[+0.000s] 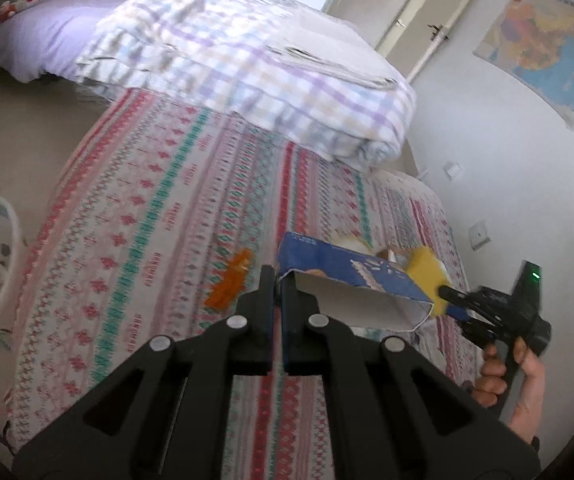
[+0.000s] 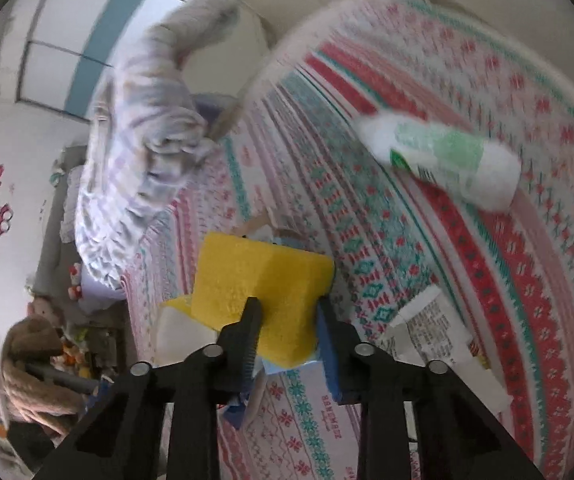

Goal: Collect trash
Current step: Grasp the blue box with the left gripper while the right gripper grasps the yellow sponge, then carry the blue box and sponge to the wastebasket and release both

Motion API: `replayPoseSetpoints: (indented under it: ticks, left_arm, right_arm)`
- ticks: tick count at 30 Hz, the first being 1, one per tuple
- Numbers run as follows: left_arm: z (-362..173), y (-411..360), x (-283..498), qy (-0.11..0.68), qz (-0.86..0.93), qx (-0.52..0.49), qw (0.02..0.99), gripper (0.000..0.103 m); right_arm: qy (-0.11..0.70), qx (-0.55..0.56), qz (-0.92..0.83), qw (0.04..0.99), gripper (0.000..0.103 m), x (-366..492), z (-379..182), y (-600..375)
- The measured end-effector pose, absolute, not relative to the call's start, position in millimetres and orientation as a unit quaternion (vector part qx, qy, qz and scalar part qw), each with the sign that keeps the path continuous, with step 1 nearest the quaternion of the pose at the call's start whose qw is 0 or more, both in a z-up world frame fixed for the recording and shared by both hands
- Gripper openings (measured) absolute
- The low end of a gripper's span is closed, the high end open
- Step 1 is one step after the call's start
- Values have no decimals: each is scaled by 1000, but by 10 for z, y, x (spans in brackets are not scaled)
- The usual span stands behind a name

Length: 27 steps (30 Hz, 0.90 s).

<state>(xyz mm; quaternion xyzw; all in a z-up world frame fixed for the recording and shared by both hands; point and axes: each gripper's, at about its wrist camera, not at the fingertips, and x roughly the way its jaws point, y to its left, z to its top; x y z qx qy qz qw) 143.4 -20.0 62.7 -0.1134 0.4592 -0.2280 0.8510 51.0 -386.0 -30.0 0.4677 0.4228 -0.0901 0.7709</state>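
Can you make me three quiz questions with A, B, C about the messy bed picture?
1. Where does the white and green bottle lie?
A. on the patterned bedspread
B. in the bin
C. on the floor

2. What colour is the sponge in the right hand-held gripper?
A. pink
B. yellow
C. green

3. What does the left hand-held gripper do?
A. stands wide open
B. grips the blue box
C. holds a pillow

Answers: 1 A, the bottle rests on the striped cover. 2 B, the block between the fingers is bright yellow. 3 B, its fingers pinch the box's open end.
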Motion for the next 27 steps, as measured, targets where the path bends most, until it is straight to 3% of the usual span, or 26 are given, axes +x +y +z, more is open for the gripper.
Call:
replayPoseSetpoints:
  ticks: [7,18,27]
  left_arm:
    - [691,309,1579,452,-194,-167,855,3]
    - [533,2053,1872,432,19,-299,851,3]
    - [268,2508,1853,462,86,-341,814,3]
  right_arm:
    - [373,425,-54,823,25,464,34,-3696]
    - [362,362,28,859,25,611,260,-3037]
    - [369,306,124,869,25,956,355,-1954]
